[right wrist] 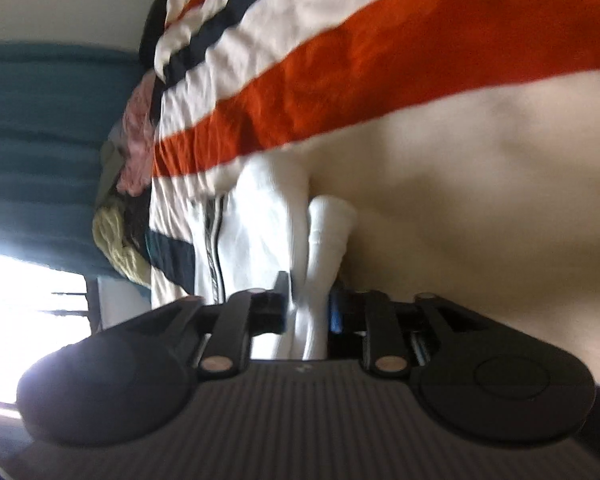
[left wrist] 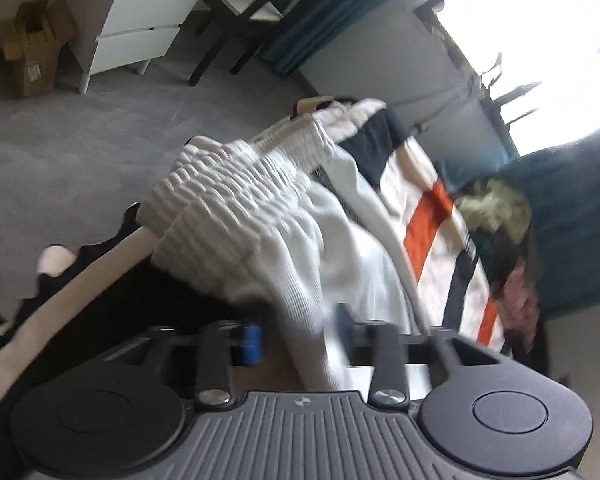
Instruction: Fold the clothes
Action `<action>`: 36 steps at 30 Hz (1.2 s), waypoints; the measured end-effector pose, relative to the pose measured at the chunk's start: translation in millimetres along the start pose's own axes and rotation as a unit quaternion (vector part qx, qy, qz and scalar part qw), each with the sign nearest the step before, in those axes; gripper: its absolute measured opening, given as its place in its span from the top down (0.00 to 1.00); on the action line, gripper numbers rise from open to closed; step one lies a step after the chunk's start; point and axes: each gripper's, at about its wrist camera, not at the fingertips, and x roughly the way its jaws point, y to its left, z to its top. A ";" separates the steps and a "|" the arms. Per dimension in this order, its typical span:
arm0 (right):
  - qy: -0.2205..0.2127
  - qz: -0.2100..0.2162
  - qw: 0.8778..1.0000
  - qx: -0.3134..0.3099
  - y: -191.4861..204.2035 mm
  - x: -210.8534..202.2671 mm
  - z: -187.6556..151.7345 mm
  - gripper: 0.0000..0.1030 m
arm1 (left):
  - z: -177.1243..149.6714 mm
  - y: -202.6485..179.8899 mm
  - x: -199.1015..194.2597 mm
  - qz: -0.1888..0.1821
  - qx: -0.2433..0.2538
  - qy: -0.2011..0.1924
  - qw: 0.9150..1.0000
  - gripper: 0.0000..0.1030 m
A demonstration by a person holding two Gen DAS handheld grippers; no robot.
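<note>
A white garment (left wrist: 284, 216) with a ribbed elastic waistband is lifted in the left wrist view. My left gripper (left wrist: 300, 336) is shut on its white fabric just below the waistband. In the right wrist view the same white garment (right wrist: 260, 216) shows a dark-striped side trim, and my right gripper (right wrist: 310, 304) is shut on a fold of it. Both views are tilted and blurred. The garment hangs over a blanket (right wrist: 340, 80) with white, orange and navy stripes, which also shows in the left wrist view (left wrist: 428, 216).
A pile of other clothes (left wrist: 496, 216), yellow, pink and dark, lies at the blanket's far end by teal curtains (left wrist: 572, 216) and a bright window. Grey carpet (left wrist: 100, 128), a white drawer unit (left wrist: 140, 28), a cardboard box (left wrist: 32, 48) and dark chair legs stand beyond.
</note>
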 end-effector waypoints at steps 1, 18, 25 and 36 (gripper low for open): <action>-0.001 0.011 1.000 0.002 -0.1 -6.0 -1.5 0.66 | -6.1 -4.8 -9.0 0.006 0.006 0.001 1.000 0.42; -0.007 0.074 0.997 0.015 -2.6 -22.9 -7.8 0.37 | -145.9 -203.5 6.9 -0.051 0.218 -0.003 0.975 0.22; 0.015 0.074 0.997 0.024 -7.6 7.7 -8.2 0.38 | -212.3 -258.7 73.0 -0.040 0.302 -0.002 0.952 0.22; -0.017 0.030 0.997 -0.068 8.4 33.0 -9.0 0.94 | -244.7 -247.3 140.6 0.002 0.378 -0.015 0.926 0.22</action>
